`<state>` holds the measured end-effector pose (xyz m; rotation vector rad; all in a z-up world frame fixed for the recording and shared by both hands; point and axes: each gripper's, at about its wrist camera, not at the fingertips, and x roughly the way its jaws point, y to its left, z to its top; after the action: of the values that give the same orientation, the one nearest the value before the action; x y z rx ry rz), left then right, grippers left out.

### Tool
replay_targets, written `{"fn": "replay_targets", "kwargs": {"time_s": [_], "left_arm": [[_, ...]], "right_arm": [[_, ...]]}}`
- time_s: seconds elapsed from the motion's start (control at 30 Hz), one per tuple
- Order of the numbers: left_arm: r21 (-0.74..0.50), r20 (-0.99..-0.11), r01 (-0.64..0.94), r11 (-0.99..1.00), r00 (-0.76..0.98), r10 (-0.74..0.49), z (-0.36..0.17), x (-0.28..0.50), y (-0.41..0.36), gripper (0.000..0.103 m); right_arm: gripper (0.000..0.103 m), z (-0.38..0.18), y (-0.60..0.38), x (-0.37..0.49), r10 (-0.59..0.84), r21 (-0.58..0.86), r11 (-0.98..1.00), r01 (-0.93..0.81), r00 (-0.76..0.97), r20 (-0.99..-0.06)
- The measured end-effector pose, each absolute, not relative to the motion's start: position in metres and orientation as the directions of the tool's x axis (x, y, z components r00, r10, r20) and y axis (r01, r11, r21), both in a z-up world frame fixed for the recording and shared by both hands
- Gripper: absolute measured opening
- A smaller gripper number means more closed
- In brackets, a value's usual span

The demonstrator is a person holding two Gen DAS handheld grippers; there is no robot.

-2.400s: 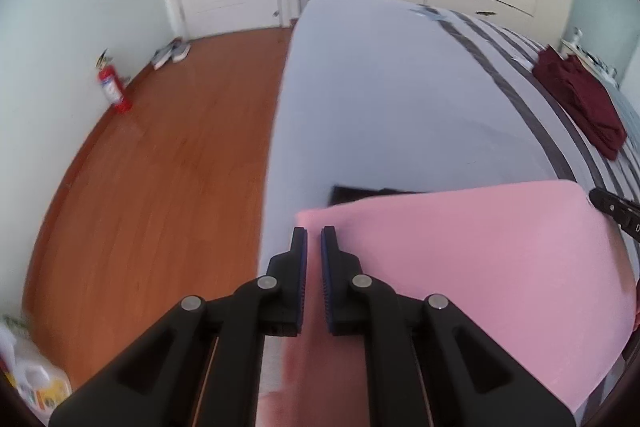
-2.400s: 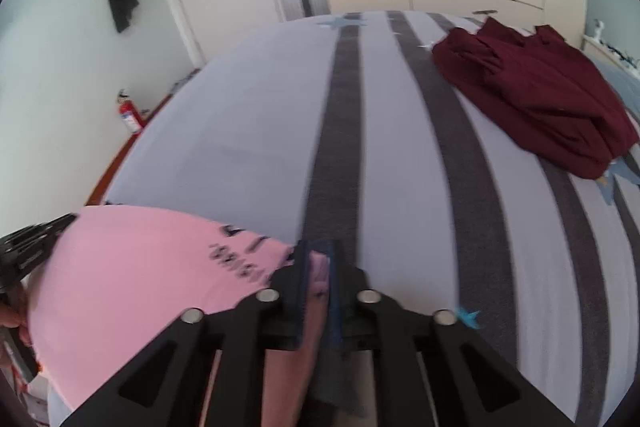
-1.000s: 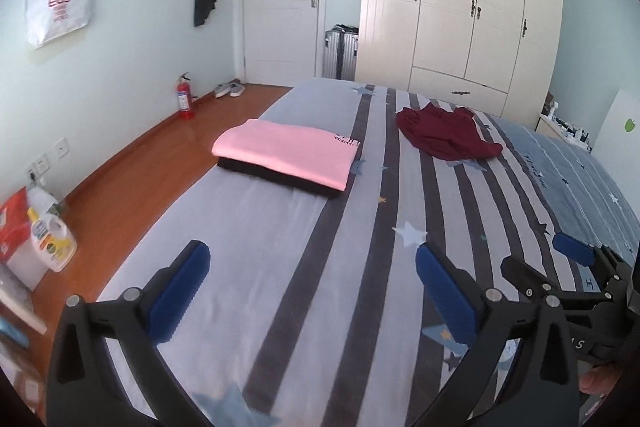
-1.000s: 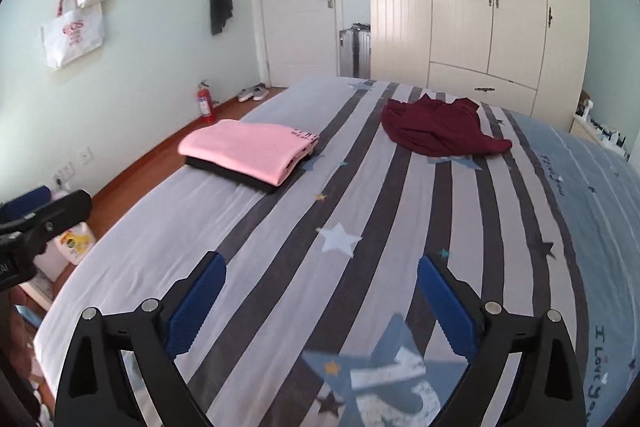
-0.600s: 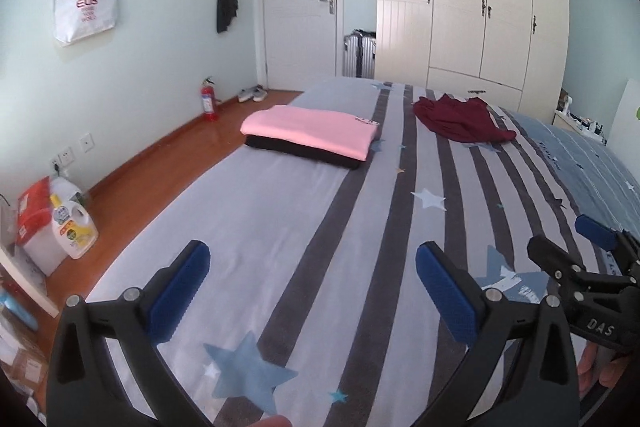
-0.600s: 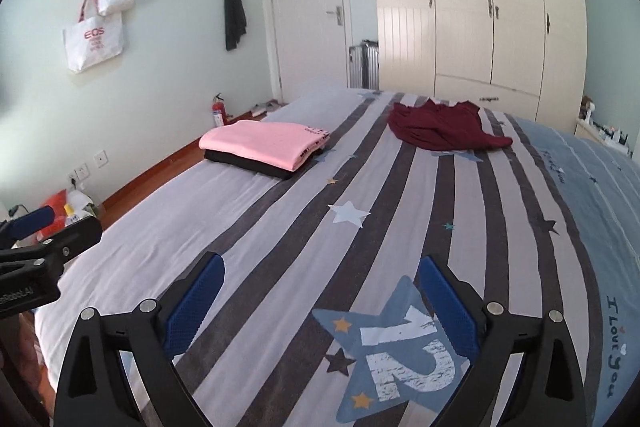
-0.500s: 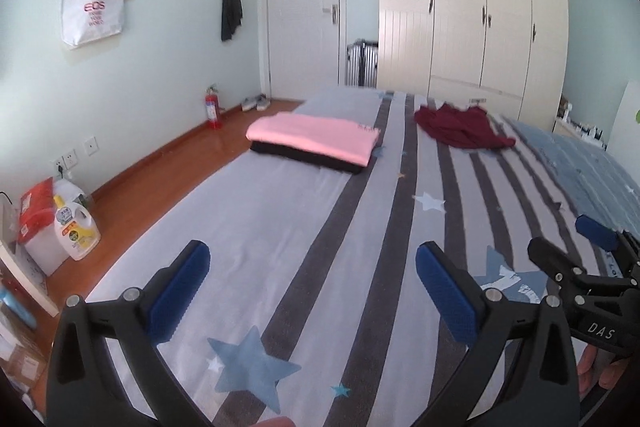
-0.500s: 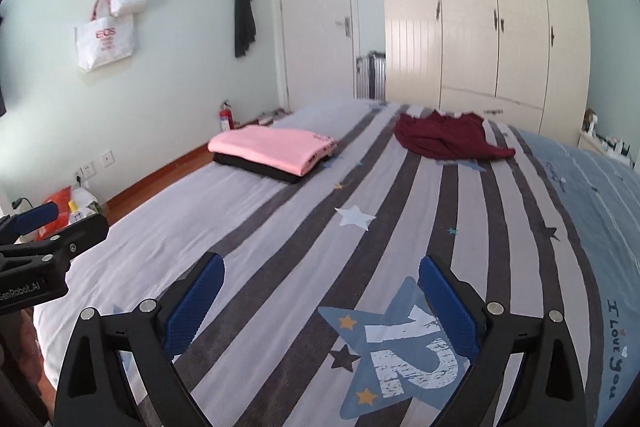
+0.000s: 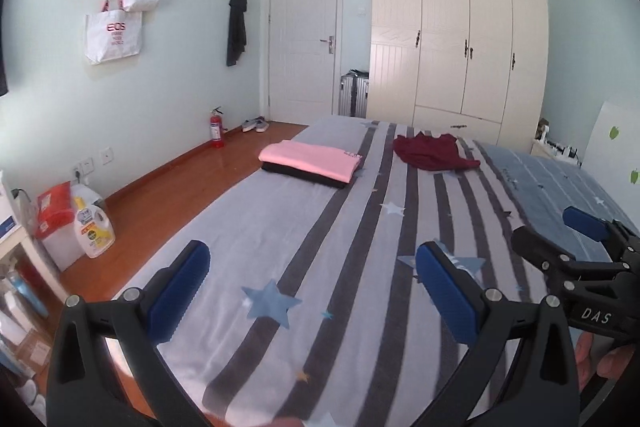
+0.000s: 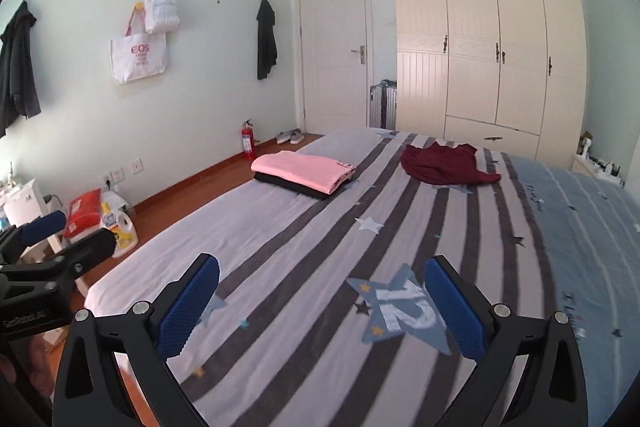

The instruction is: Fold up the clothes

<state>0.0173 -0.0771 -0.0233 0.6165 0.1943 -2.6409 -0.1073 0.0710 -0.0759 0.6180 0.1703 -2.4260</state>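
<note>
A folded pink garment [image 9: 310,162] lies as a neat flat rectangle on the far left part of a striped bed [image 9: 304,251], near the bed's left edge. A line of small dark print runs along its right edge. It rests squarely on top of a folded black garment [image 9: 302,177], whose dark edge shows beneath it along the near side. To the right, apart from this stack, a dark red garment [image 9: 434,151] lies unfolded and rumpled on the grey and white stripes, close to the far end of the bed.

The left gripper [image 9: 312,283] hovers above the near end of the bed with its blue-padded fingers [image 9: 180,285] spread wide, holding nothing. The right gripper [image 10: 322,301] is likewise spread wide and empty, over a blue star patch printed with the number 12 [image 10: 402,309]. Both are well apart from the clothes.

The bedcover carries scattered small stars. Beyond the bed stand a cream wardrobe [image 9: 456,47] and a white door [image 9: 304,31]. On the left wall hang a white tote bag [image 9: 114,35] and a dark jacket [image 9: 237,23]. A red fire extinguisher [image 9: 216,129] stands on the wooden floor by the wall, and a detergent bottle [image 9: 93,227] sits nearer.
</note>
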Motion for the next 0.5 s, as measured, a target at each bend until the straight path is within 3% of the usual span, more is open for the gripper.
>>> {"fn": "replay_targets", "kwargs": {"time_s": [0.5], "left_arm": [[-0.048, -0.412, 0.445, -0.894, -0.824, -0.388, 0.027, 0.067, -0.035, 0.102]], "right_arm": [[0.101, -0.021, 0.102, -0.050, -0.586, 0.034, -0.776, 0.630, -0.700, -0.409]]}}
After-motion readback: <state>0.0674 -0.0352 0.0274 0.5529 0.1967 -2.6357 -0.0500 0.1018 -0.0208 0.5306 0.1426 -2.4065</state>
